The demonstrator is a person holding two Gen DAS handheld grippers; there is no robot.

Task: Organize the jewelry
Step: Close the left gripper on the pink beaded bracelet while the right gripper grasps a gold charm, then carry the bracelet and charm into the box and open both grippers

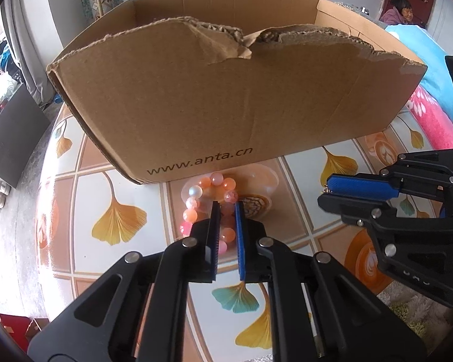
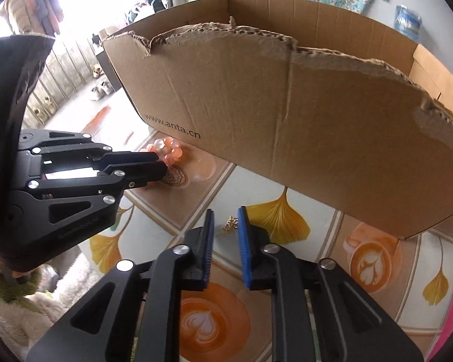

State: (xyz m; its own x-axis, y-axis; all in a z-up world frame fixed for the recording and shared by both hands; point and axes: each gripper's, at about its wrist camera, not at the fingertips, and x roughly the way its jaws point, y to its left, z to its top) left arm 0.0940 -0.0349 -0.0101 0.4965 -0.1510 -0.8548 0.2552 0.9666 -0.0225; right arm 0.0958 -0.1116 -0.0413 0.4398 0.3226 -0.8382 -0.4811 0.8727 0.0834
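Observation:
A bracelet of pink, orange and pearl beads (image 1: 210, 194) lies on the patterned tabletop in front of a torn cardboard box (image 1: 226, 96). My left gripper (image 1: 226, 206) has its fingers narrowly parted around the bracelet's near side; beads show between them. It also shows in the right wrist view (image 2: 160, 163), with the bracelet (image 2: 166, 149) at its tips. A small gold chain piece (image 2: 230, 223) lies on the table between the tips of my right gripper (image 2: 226, 215), which stands slightly open around it. The right gripper shows in the left wrist view (image 1: 327, 191).
The box (image 2: 302, 120), marked www.anta.cn, stands open-topped across the back of the table. The tablecloth (image 1: 117, 217) has ginkgo leaves and coffee-cup prints. A pink and blue blanket (image 1: 432, 111) lies at the right. A person (image 1: 398, 12) sits far back.

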